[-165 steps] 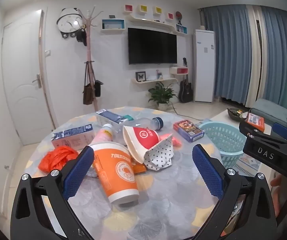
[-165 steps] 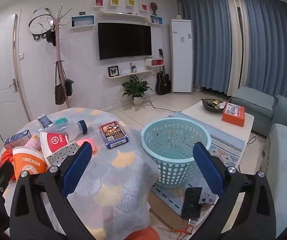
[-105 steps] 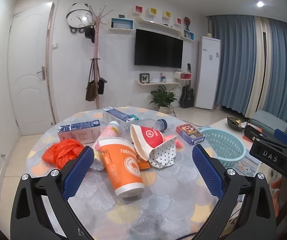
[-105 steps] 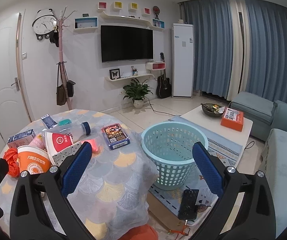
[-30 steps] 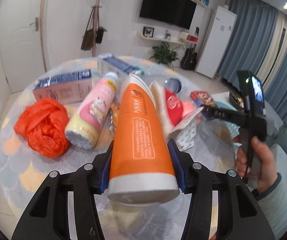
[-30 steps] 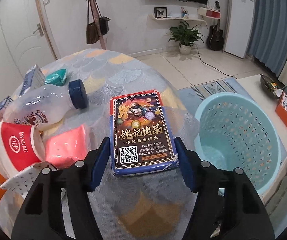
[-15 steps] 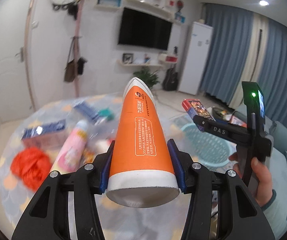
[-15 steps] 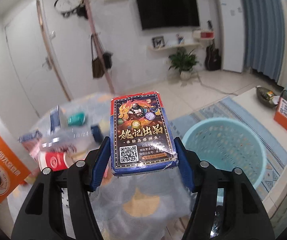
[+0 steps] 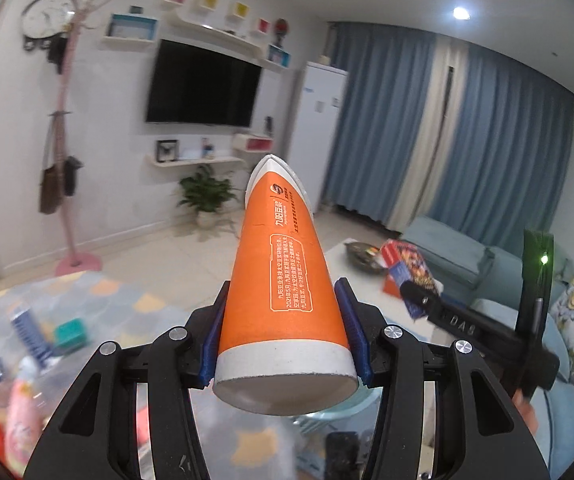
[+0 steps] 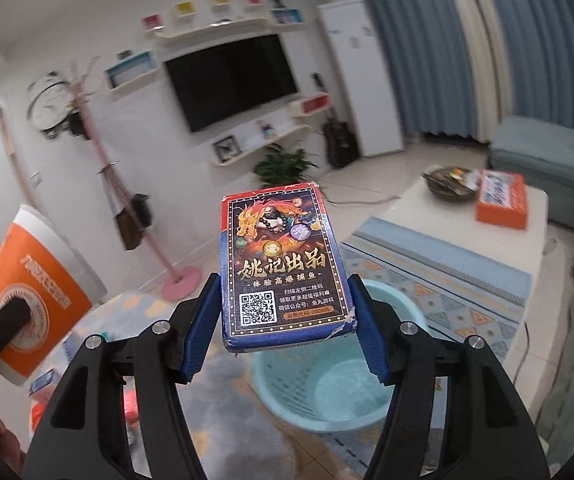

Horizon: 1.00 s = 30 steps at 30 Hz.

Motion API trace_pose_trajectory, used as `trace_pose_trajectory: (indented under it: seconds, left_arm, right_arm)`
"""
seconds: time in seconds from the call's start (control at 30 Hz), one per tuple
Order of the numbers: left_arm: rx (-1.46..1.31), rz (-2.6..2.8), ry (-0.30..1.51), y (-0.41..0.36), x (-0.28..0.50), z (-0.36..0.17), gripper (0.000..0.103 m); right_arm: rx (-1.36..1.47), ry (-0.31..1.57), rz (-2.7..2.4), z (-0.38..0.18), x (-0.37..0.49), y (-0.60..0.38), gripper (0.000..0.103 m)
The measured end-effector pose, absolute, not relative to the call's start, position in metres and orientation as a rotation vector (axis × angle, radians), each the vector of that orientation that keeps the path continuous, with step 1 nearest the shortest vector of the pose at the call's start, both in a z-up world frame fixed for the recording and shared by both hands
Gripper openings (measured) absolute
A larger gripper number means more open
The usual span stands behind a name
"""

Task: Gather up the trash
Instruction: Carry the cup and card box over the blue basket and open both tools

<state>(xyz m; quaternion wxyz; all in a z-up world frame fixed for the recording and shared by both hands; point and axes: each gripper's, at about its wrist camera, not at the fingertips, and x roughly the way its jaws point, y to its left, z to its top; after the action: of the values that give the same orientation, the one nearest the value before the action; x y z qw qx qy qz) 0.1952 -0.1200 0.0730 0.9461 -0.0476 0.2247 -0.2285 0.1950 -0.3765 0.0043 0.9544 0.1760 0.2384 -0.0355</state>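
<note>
The bench [image 9: 119, 300], under a cloth of grey, yellow and orange scales, lies low at the left, blurred, with a pink bottle [image 9: 21, 416], a blue carton [image 9: 31, 338] and a teal packet [image 9: 71, 332] on it. The basket [image 10: 327, 384], pale blue plastic with a perforated wall, stands on the floor right of the bench, directly below the right gripper [image 10: 285, 334]. The left gripper [image 9: 285, 346] is clamped on the cup [image 9: 283, 300], a tall paper cup with an orange wall, white print, a white band at its base and a crushed white rim; it is held in the air with the base near the camera and the rim pointing far into the room. The right gripper's blue fingers [image 10: 203, 328] are clamped on the sides of the box [image 10: 285, 272], a flat blue-edged card box with a dark face, a dragon picture, gold characters and a QR code, its near lower corner torn; it hangs above the basket.
</note>
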Motion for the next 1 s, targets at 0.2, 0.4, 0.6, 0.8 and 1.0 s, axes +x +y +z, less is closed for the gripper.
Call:
trace_pose_trajectory:
  seconds: [0.2,0.4,0.6,0.8,1.0]
  left_arm:
    - [-0.081,-0.516,0.605,-0.171,0.255,0.022,0.049]
    - [-0.161,-0.57,0.877,-0.195,0.315,-0.06,0.049]
    - [-0.137,-0.545,0.939,-0.204,0.33,-0.091,0.049]
    - [-0.153,-0.552,0.93,-0.199,0.324,-0.085,0.076]
    - [-0.171,-0.554,0.896,-0.184,0.307,-0.069,0.076]
  right_arm:
    - [0.42,0.584,-0.149,-0.037,0.219,-0.412,0.059]
    - [0.464,0.734,-0.203,-0.09,0.246,-0.432,0.059]
    - [0.513,0.827,-0.203,-0.125,0.257,-0.436,0.061]
    - [0.522,0.856,-0.196,-0.132,0.258,-0.432,0.064]
    - [0.498,0.826,-0.179,-0.114,0.247,-0.425,0.064]
